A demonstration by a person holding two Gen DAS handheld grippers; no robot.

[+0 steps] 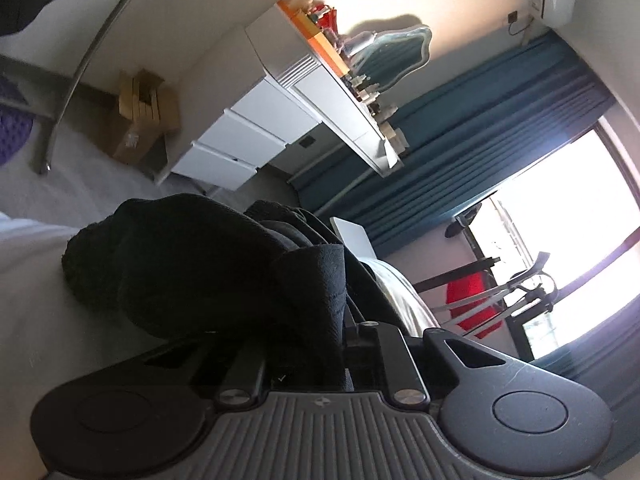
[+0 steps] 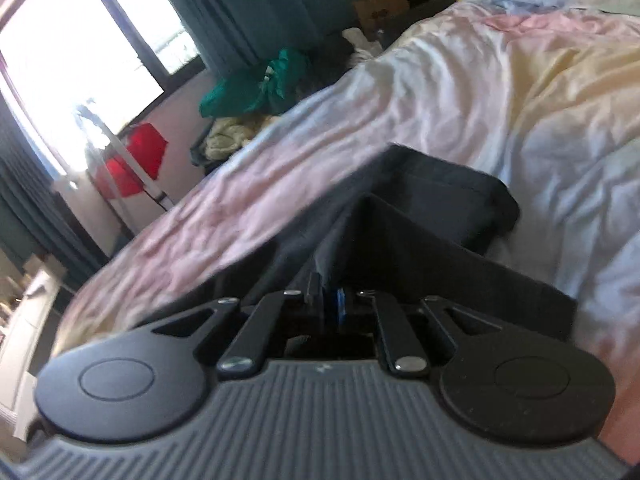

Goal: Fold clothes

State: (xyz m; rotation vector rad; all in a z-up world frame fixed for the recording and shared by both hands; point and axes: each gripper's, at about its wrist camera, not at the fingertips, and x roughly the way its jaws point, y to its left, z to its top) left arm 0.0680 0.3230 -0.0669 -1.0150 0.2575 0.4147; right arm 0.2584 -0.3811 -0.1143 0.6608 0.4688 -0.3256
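A black fleecy garment point(image 1: 192, 264) hangs bunched over my left gripper point(image 1: 332, 332) and hides its fingertips; a fold runs down between the jaws, which are shut on it. In the right wrist view a dark grey garment point(image 2: 424, 236) lies partly folded on the pastel duvet point(image 2: 480, 80) of a bed. My right gripper point(image 2: 330, 294) is shut on that garment's near edge, and the cloth rises taut from the narrow gap. Whether both views show the same garment I cannot tell.
A white dresser point(image 1: 248, 132) with clutter on top, a cardboard box point(image 1: 140, 120) and a curved metal rail point(image 1: 100, 40) stand beyond the left gripper. Blue curtains point(image 1: 460, 140) frame a bright window. A green clothes pile point(image 2: 256, 88) and a paper bag point(image 2: 380, 4) sit beside the bed.
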